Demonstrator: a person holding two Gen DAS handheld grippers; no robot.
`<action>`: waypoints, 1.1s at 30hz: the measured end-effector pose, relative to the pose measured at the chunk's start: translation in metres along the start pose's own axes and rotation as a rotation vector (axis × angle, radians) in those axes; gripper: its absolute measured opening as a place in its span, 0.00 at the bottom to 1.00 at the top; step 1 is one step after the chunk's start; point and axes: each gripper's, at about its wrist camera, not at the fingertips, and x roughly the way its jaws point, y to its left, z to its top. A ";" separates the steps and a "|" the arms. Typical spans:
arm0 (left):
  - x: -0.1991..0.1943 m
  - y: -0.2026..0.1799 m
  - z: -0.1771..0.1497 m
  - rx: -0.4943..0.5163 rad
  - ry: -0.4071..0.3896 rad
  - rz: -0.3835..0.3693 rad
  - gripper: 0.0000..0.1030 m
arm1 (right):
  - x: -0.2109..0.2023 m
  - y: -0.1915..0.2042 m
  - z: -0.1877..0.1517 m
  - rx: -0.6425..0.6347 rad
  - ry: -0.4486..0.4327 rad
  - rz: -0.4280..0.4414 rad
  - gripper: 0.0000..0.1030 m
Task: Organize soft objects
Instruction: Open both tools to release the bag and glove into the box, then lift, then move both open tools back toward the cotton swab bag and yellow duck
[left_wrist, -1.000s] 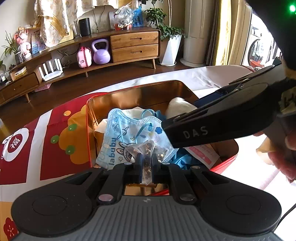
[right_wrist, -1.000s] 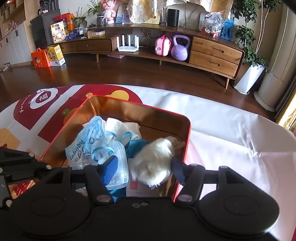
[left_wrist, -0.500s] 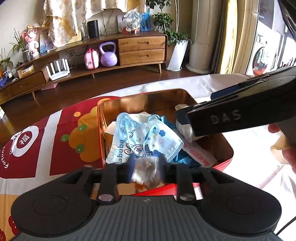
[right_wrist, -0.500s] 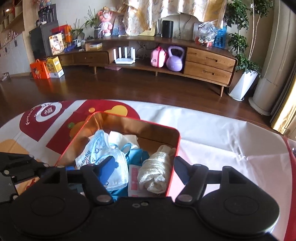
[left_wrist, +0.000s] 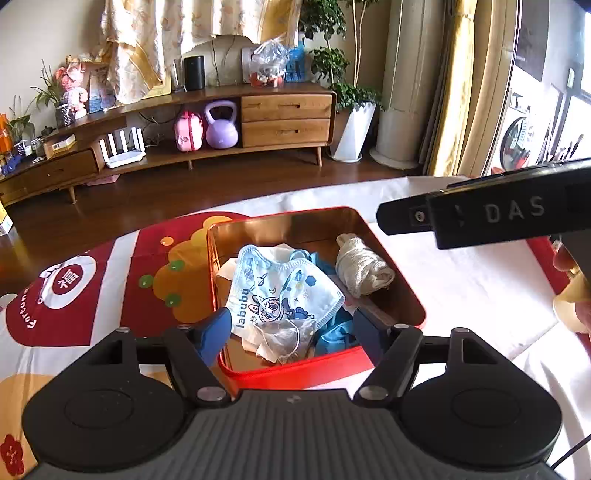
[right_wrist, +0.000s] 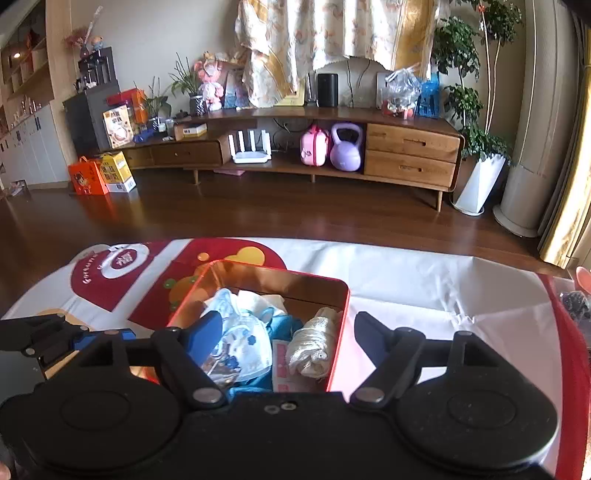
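A red tin (left_wrist: 295, 371) with a gold inside holds a printed blue face mask (left_wrist: 280, 291), a rolled white cloth (left_wrist: 364, 264), a blue cloth (left_wrist: 334, 332) and a small clear bag (left_wrist: 284, 339). My left gripper (left_wrist: 293, 332) hovers above the tin's near edge. Its jaws are opening and grip nothing; the clear bag lies loose below them. My right gripper (right_wrist: 288, 330) hangs over the tin (right_wrist: 280, 273), jaws opening, apart from the white cloth (right_wrist: 314, 343) and the mask (right_wrist: 243, 339) beneath. Each gripper shows in the other's view: the right (left_wrist: 391, 218), the left (right_wrist: 74, 338).
The tin stands on a white tablecloth (left_wrist: 461, 288) with red and orange prints (left_wrist: 110, 291). A person's hand (left_wrist: 572, 299) holds the right gripper at the frame's edge. Beyond the table's far edge lie a wooden floor and a long cabinet (right_wrist: 406, 155).
The left jaws opened and let the clear bag drop into the tin. The white cloth, between the right jaws a second ago, now lies in the tin. Both grippers rose and drew back.
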 end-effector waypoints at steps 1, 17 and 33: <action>-0.005 0.000 0.000 -0.001 -0.002 -0.003 0.71 | -0.006 0.001 0.000 0.002 -0.003 0.003 0.76; -0.104 0.000 -0.009 -0.015 -0.078 -0.018 0.71 | -0.108 0.038 -0.028 -0.007 -0.080 0.070 0.86; -0.193 -0.007 -0.050 -0.025 -0.140 -0.031 0.82 | -0.190 0.073 -0.079 -0.006 -0.163 0.109 1.00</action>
